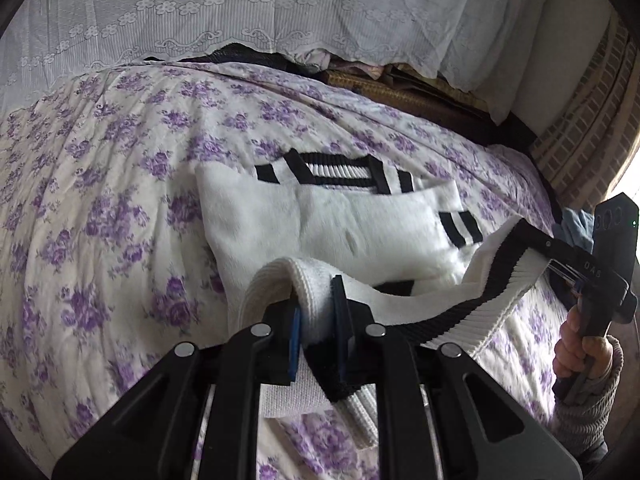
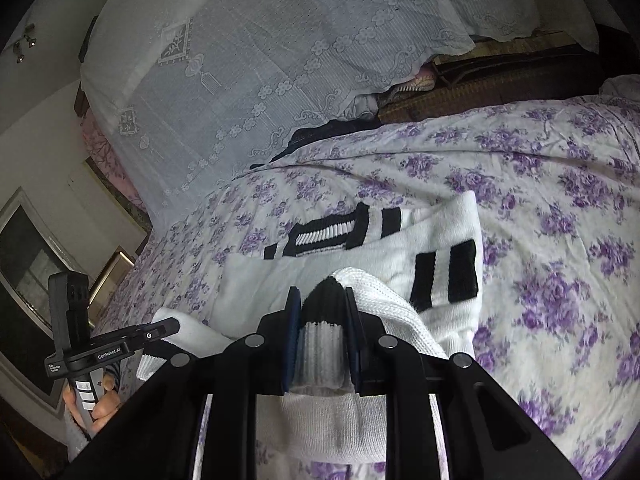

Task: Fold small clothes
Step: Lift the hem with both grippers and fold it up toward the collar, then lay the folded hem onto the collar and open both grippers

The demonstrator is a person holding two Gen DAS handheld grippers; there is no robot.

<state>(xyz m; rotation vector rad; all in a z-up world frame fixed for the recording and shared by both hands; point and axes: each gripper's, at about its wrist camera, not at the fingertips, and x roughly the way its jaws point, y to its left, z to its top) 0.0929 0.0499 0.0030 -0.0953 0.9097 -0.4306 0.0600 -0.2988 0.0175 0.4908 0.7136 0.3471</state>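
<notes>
White lettering reading "GenRobot.AI" runs along the black body of the left hand-held gripper [image 2: 170, 326], seen at about nine o'clock in the right wrist view. A smaller white label sits just left of it on the same body, too small to read. In the left wrist view, at about three o'clock, the black body of the right hand-held gripper [image 1: 524, 232] carries pale characters that look like "DAS", though blurred.
</notes>
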